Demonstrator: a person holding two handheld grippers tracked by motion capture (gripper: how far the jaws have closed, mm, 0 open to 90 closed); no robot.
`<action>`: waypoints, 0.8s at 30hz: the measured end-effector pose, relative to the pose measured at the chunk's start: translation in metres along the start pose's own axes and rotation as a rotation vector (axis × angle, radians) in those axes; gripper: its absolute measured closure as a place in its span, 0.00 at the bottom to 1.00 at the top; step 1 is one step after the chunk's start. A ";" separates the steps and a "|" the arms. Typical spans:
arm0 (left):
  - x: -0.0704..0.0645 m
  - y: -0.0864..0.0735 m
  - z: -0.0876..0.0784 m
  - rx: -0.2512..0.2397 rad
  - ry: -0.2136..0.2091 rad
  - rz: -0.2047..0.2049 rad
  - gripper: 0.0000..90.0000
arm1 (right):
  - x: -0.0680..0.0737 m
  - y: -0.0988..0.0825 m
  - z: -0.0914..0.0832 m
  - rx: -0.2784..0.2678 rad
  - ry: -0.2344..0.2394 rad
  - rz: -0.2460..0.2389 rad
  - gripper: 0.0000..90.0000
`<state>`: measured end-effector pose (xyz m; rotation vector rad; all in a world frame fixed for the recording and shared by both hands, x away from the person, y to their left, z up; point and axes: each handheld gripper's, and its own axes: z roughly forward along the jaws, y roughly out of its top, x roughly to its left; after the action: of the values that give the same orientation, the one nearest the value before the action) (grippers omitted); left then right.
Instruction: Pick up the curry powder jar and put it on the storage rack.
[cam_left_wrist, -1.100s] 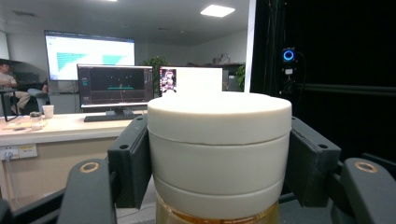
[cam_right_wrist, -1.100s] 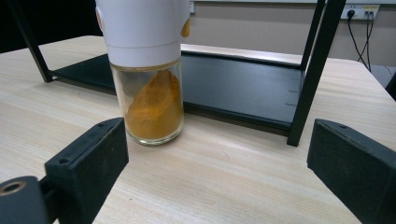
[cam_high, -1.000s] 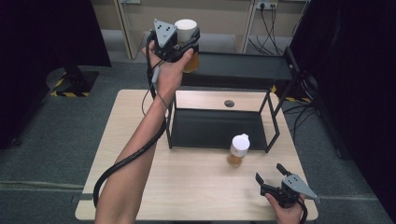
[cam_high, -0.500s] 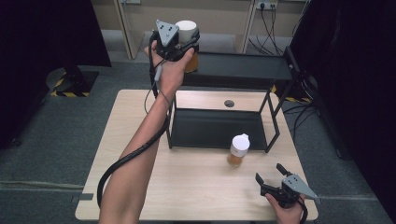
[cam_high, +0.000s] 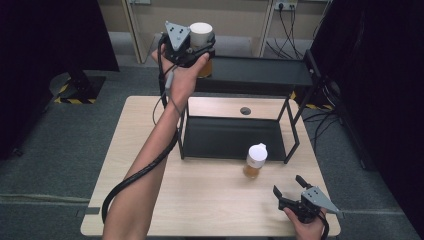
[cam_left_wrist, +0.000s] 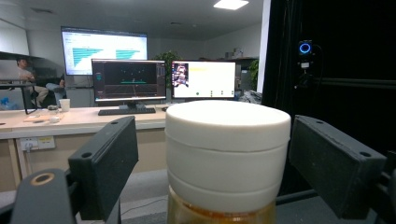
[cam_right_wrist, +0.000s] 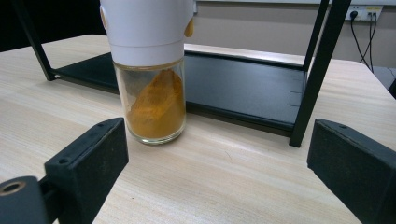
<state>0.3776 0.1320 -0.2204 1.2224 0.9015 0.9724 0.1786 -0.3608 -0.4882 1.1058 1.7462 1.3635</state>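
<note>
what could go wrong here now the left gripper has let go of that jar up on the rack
1. The left gripper has just been opening; its jaws flank the white-capped jar on the top shelf, so pulling back crookedly might topple it.
2. That jar stands near the shelf's left end, so a nudge could send it off.
3. The right gripper, open, faces the spice jar; a clumsy approach may knock it.

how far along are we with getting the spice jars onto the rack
Nearly done with one: the white-capped jar stands on the rack's top shelf, and the left gripper has just opened around it. Left: the turmeric jar on the table, ahead of the open right gripper.
</note>
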 end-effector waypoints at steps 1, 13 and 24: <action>0.000 0.000 -0.002 -0.001 0.001 0.001 0.17 | 0.000 0.000 0.000 0.000 0.000 0.000 0.06; 0.001 0.002 -0.021 -0.011 -0.016 -0.001 0.16 | 0.000 -0.001 -0.001 -0.004 0.000 0.003 0.06; 0.000 -0.001 -0.037 -0.018 -0.044 0.012 0.16 | 0.000 0.000 0.000 -0.001 0.000 -0.001 0.06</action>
<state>0.3434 0.1442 -0.2262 1.2307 0.8499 0.9582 0.1782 -0.3607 -0.4884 1.1046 1.7455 1.3641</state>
